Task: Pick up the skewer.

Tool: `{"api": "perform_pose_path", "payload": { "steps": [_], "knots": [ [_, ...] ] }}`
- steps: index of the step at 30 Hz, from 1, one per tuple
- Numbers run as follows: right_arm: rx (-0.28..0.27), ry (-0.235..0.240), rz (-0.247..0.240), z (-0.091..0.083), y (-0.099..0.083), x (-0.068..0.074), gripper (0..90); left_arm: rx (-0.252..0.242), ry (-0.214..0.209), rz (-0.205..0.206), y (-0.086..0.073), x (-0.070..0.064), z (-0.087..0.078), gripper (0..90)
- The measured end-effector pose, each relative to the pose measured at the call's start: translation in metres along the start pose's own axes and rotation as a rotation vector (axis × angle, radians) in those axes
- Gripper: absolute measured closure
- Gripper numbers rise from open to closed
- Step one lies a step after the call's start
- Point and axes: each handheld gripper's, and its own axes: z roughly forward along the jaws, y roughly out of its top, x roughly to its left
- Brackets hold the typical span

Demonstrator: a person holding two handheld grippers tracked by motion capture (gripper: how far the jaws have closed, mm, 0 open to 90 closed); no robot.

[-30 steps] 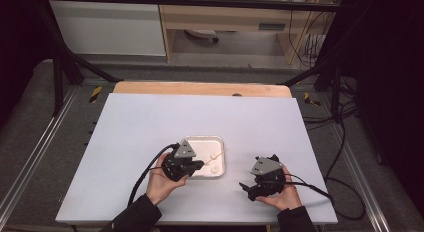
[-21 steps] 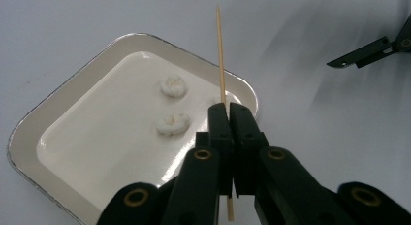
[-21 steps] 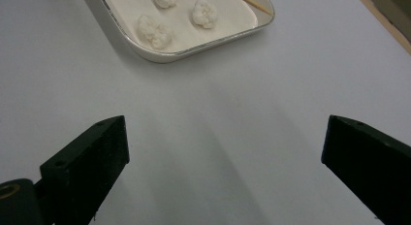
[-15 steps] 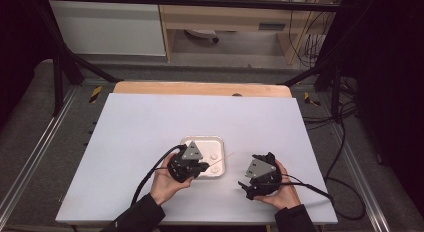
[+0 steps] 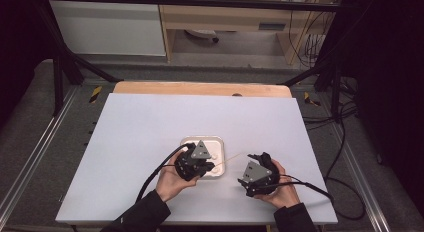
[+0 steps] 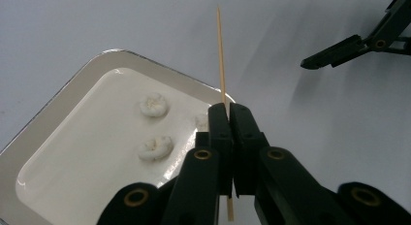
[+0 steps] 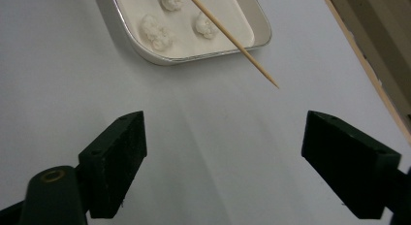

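1. The left gripper hangs over the near edge of the tray, held in the person's left hand. In the left gripper view its jaws are pressed together on a skewer.
2. The skewer is thin, wooden and pointed. It runs out from the closed jaws past the tray's rim, its tip over bare desk to the right of the tray. In the high view the skewer slants up from the left gripper toward the right gripper.
3. The tray is a shallow white dish with a metal rim. It sits on the desk near the front middle.
4. 3 small white lumps lie in the tray: 2 are plain in the left gripper view, and the third is partly behind the jaws.
5. In the right gripper view the 3 lumps sit near the tray's closest corner, and the skewer passes above them, its tip beyond the rim.
6. The right gripper is to the right of the tray, apart from it, in the right hand. Its jaws stand wide apart with nothing between them; they point toward the tray and the skewer tip, which lies ahead of them, not touched.
7. One jaw of the right gripper shows beyond the skewer in the left gripper view, well clear of it.
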Motion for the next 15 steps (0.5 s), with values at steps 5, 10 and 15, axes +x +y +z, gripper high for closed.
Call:
{"api": "perform_pose_path", "payload": {
  "steps": [5,10,15],
  "knots": [
    [-0.003,-0.009,-0.066,0.001,0.002,0.002,25.3,0.010,-0.007,0.020,0.007,-0.002,0.002,88.7],
    [-0.006,-0.024,-0.119,0.001,0.003,0.002,30.8,0.030,-0.010,0.044,0.014,-0.006,0.007,88.7],
    [-0.021,-0.036,-0.197,0.000,0.004,0.002,39.3,0.049,-0.018,0.065,0.018,-0.010,0.012,88.7]
  ]
}}
